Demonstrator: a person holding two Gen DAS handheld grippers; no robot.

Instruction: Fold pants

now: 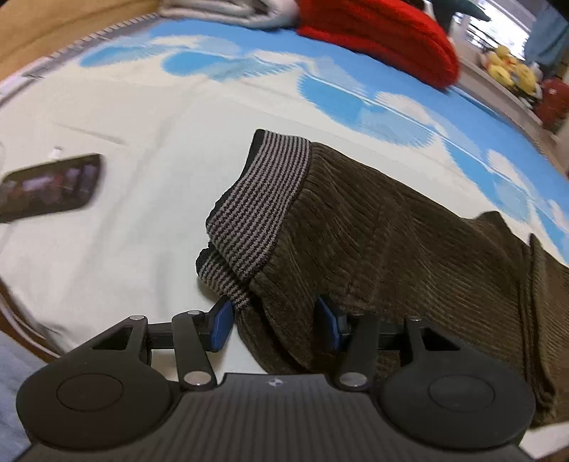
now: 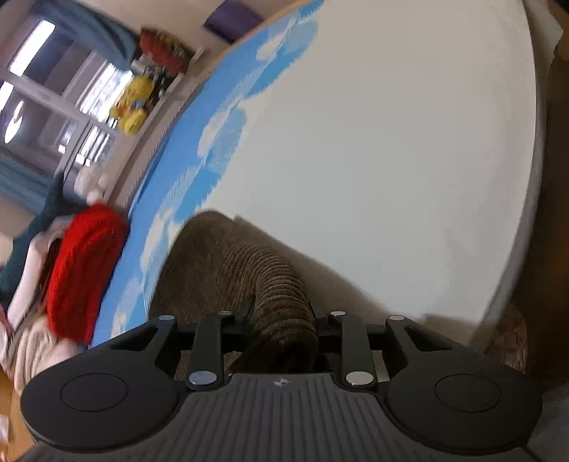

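Dark olive corduroy pants point(image 1: 373, 227) lie on a white and blue cloud-print bed sheet point(image 1: 142, 124). Their striped grey-black knit cuffs point(image 1: 263, 199) point away from me. My left gripper point(image 1: 276, 321) is shut on a bunch of the fabric just behind the cuffs, with a blue pad point(image 1: 222, 321) on each side of it. In the right wrist view, a raised ridge of the pants point(image 2: 227, 263) runs back into my right gripper point(image 2: 282, 320), which is shut on that fold. The fingertips there are mostly hidden by cloth.
A black phone point(image 1: 49, 188) lies on the sheet to the left of the cuffs. A red knit garment point(image 1: 384, 39) and pale folded laundry point(image 1: 220, 10) sit at the far side. Yellow plush toys point(image 1: 508, 67) line a shelf beyond the bed. The bed's edge point(image 2: 526, 213) curves along the right.
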